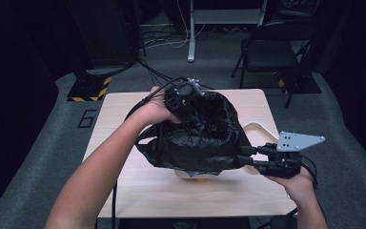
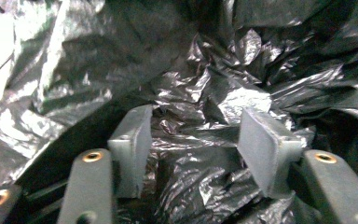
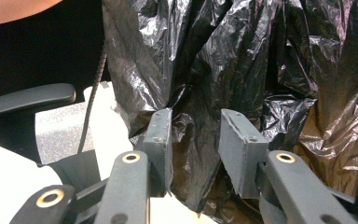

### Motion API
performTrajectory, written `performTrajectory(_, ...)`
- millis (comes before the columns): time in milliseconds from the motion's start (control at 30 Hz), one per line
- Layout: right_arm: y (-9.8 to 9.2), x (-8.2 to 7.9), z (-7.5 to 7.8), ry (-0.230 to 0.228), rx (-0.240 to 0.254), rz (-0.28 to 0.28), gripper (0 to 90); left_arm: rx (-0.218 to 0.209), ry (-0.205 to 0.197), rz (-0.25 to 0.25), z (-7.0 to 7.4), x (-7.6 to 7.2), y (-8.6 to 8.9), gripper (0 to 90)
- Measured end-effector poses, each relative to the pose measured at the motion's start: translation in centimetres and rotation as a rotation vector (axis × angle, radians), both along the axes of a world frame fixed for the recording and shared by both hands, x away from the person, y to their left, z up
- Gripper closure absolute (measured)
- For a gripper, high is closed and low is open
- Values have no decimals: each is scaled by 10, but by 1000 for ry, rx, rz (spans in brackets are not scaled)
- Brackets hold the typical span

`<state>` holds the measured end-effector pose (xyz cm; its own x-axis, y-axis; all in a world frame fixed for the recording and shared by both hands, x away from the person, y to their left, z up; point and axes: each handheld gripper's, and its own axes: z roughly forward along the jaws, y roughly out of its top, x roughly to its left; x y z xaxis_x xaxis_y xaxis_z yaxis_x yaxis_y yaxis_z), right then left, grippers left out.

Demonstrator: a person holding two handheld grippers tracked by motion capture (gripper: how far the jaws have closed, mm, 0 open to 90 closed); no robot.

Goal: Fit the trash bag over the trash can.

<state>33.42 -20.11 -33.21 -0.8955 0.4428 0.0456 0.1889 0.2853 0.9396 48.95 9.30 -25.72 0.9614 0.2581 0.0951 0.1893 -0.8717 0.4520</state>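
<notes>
A crumpled black plastic bag (image 1: 198, 138) sits on the pale wooden table (image 1: 124, 186), near the middle and reaching toward the right edge, its upper part pulled up toward the far edge. Under its near side a bit of something white and yellow (image 1: 194, 176) peeks out, too covered to make out. Just past the bag's right side a white curved rim (image 1: 259, 128) lies on the table near the right edge. The left gripper (image 1: 190, 98) is held at the top of the bag, toward the far edge of the table, with the person's left hand (image 1: 155, 110) wrapped around its body and a cable trailing from it. In the left gripper view its jaws stand spread well apart, wrinkled bag film lying between and behind the pads (image 2: 133, 142) with a clear gap on each side, so nothing is pinched there. The right gripper (image 1: 245, 156) is held level at the bag's right side, close to the table's right edge, the grey plate on top of it. In the right gripper view its jaws stand partly spread with a fold of the bag (image 3: 196, 140) hanging in the gap; the pads (image 3: 240, 140) sit close to the film but do not press on it. A black folding chair (image 1: 269, 47) stands on the carpet beyond the far right corner
</notes>
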Motion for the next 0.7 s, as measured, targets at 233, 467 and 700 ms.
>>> performTrajectory(233,-2,2,-2,-3,-6,-10,635,19,26,-16,-9,0,-1,463)
performTrajectory(467,-6,2,0,-5,0,-25,622,-80,-17,-16,7,-10,12,402)
performTrajectory(700,-7,4,0,-5,-6,-49,617,-228,-81,-4,31,-30,50,392)
